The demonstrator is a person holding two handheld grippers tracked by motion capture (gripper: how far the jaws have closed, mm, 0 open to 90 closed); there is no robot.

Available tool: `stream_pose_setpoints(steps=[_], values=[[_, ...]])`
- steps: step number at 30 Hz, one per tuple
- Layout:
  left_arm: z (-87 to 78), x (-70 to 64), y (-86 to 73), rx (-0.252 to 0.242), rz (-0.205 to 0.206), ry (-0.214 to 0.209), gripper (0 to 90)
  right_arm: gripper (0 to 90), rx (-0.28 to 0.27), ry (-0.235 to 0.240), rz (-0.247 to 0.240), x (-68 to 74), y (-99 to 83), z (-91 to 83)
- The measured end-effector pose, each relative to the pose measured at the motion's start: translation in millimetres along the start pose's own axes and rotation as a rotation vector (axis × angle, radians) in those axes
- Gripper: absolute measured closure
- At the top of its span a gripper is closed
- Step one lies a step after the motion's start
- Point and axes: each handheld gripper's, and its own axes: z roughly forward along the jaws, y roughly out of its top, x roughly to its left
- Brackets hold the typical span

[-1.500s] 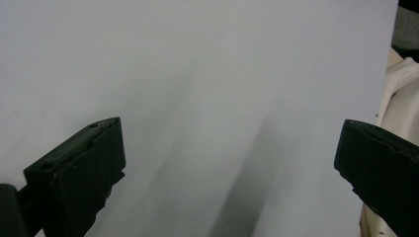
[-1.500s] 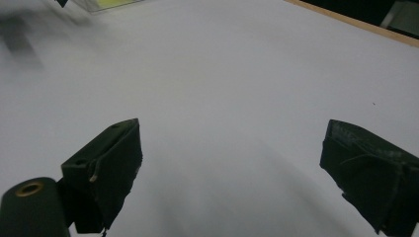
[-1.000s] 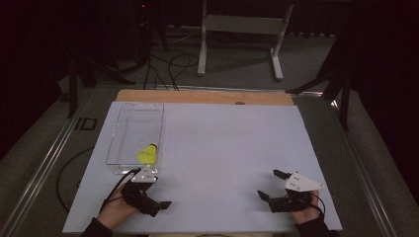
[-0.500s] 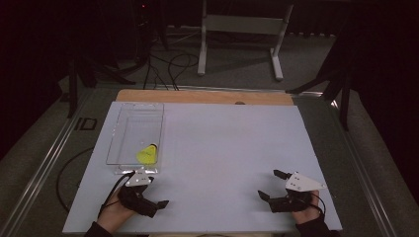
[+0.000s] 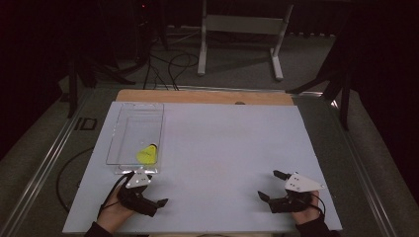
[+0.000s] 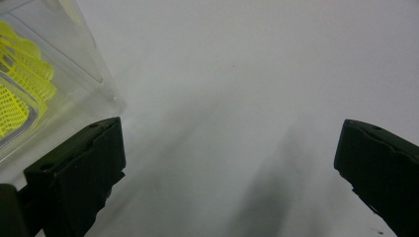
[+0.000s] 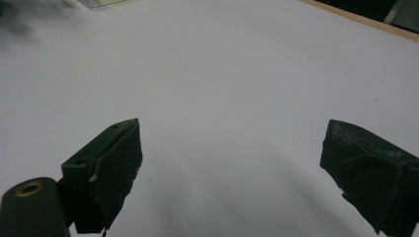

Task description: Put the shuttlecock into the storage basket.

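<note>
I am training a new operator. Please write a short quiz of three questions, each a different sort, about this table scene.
1. True or false: the yellow shuttlecock lies inside the clear tray.
2. Which gripper is nearer the tray? A) left gripper B) right gripper
3. Fill in: both grippers have their jaws ____.

Key: 1 true; 2 A; 3 open.

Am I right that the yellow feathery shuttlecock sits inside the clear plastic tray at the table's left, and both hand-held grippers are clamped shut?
Not quite. The yellow shuttlecock does lie in the clear plastic tray at the left, but the left gripper and right gripper are open: each gripper view shows its black jaws wide apart, with bare white table between.
</note>
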Motion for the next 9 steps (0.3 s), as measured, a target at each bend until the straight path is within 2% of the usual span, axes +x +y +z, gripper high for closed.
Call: stream_pose_setpoints(steps=[4,9], values=[[1.3,-0.7,-0.7,0.024,0.015,0.015,0.1,9.0,0.004,0.0,0.002,-0.3,-0.4,0.5],[2.0,-1.7,-0.6,0.031,0.018,0.013,0.1,9.0,0.006,-0.001,0.003,-0.5,-0.5,0.3]])
